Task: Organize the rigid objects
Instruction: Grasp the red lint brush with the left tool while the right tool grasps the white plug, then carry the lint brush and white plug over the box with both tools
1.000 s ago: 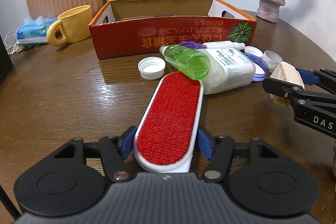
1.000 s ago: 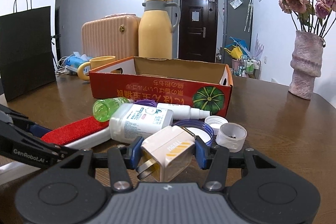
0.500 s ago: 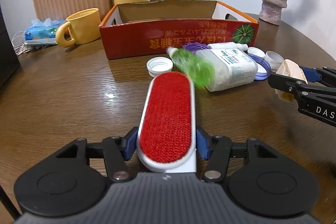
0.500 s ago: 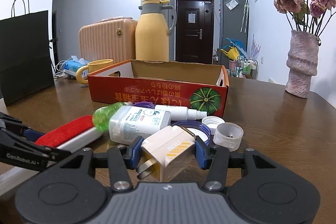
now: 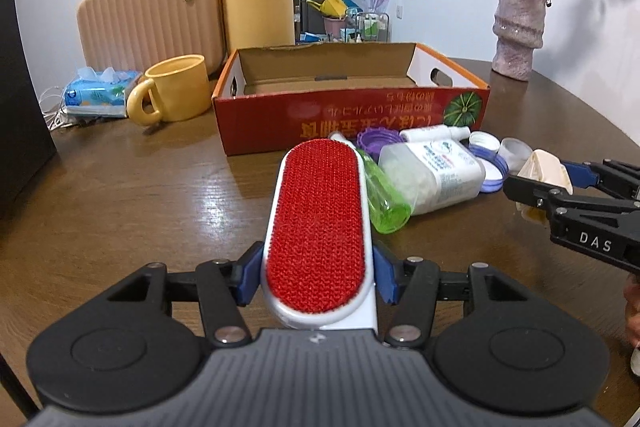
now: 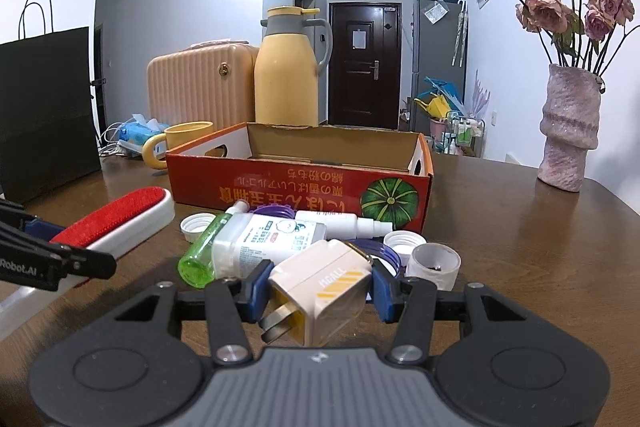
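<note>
Now my left claw (image 5: pixel 316 277) has just closed on the lint brush (image 5: pixel 316 227) and lifted it off the counter (image 5: pixel 120 195), ready for the box (image 5: pixel 352 119); my right claw (image 6: pixel 316 293) grips the charger plug (image 6: pixel 320 287).

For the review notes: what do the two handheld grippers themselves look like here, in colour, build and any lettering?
Both are matte black plastic with a ribbed grey-black body, two round discs and linkage arms joined by silver pins. The fingers carry blue pads. The right gripper shows white "DAS" lettering; the left gripper shows white "Robot.AI". No cables or sleeves are visible.
</note>
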`<state>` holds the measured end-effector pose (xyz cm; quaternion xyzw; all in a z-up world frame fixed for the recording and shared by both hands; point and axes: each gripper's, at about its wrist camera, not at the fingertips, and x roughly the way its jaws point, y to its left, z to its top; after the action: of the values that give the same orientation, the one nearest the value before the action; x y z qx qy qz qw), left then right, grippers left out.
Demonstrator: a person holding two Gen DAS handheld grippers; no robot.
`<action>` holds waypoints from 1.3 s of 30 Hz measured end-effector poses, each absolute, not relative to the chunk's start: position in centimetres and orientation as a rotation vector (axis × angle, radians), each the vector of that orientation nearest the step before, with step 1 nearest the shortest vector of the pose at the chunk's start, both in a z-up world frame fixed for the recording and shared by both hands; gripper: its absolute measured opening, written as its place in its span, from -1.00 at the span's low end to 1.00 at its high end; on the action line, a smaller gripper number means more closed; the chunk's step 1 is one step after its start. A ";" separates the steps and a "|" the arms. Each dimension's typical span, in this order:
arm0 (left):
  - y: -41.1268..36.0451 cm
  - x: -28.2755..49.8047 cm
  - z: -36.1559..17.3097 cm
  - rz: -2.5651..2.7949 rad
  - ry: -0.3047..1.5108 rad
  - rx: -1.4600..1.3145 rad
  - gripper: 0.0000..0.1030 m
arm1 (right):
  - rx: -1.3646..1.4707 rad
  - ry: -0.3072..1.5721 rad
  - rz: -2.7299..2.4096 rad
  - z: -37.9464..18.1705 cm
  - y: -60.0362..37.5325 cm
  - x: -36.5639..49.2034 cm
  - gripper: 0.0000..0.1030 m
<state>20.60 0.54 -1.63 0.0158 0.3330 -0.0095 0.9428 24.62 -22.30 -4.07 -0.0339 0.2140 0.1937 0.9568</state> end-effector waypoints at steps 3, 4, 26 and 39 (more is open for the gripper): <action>0.6 20.9 -1.1 -0.017 0.674 0.024 0.09 | -0.069 0.429 0.392 -3.7 -22.1 24.7 -0.03; 0.6 21.0 -0.9 -0.018 0.668 0.021 0.09 | -0.070 0.426 0.391 -3.6 -22.0 24.8 -0.03; 1.2 26.0 2.7 -0.005 0.601 -0.019 0.10 | -0.069 0.379 0.347 0.0 -19.8 28.7 -0.03; 0.7 30.5 4.1 -0.001 0.575 -0.043 0.10 | -0.044 0.359 0.307 1.1 -18.5 32.6 -0.03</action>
<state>30.51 0.69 4.06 -0.0214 0.2836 -0.0003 0.9587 32.56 -18.49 1.12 -0.0219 0.1778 0.1521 0.9720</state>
